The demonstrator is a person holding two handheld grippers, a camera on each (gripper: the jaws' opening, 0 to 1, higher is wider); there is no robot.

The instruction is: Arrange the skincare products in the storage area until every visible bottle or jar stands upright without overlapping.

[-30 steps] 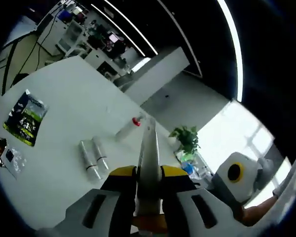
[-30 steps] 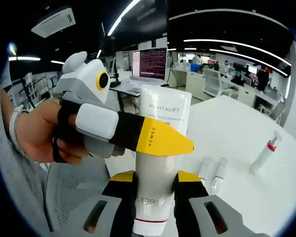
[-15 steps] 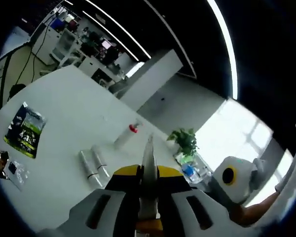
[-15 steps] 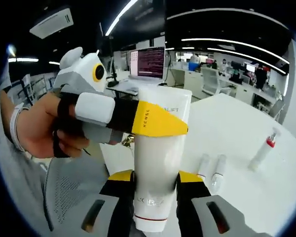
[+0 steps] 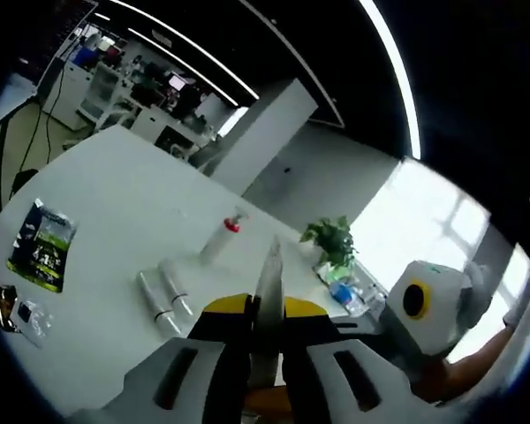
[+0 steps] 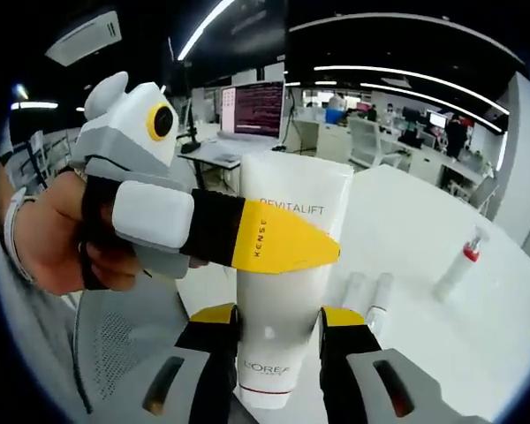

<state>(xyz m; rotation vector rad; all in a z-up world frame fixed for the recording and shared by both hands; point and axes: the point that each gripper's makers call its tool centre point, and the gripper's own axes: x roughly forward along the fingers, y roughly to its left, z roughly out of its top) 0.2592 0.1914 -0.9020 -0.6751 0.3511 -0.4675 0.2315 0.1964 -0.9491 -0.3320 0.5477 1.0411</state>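
A white L'Oreal Revitalift tube (image 6: 287, 291) stands upright in the air, cap end down. My right gripper (image 6: 278, 322) is shut on its lower part. My left gripper (image 6: 287, 247), held by a hand, reaches in from the left and is shut across the tube's middle. In the left gripper view the tube's flat crimped end (image 5: 268, 283) shows edge-on between my left gripper's (image 5: 267, 307) yellow jaws. On the white table (image 5: 115, 194) lie two small silver tubes (image 5: 163, 291) side by side, and beyond them a clear spray bottle with a red collar (image 5: 221, 240). The same items appear as small tubes (image 6: 367, 296) and bottle (image 6: 455, 269).
A green and black sachet (image 5: 40, 243) and small packets (image 5: 9, 309) lie near the table's left edge. A potted plant (image 5: 331, 243) and a water bottle (image 5: 346, 300) stand past the far side. The right gripper's grey housing (image 5: 428, 305) sits at right. Desks and a monitor (image 6: 261, 106) lie behind.
Both grippers keep their hold on the tube. The left gripper's jaws slid slightly up the tube, then back down. Both views drifted a little with the hands.
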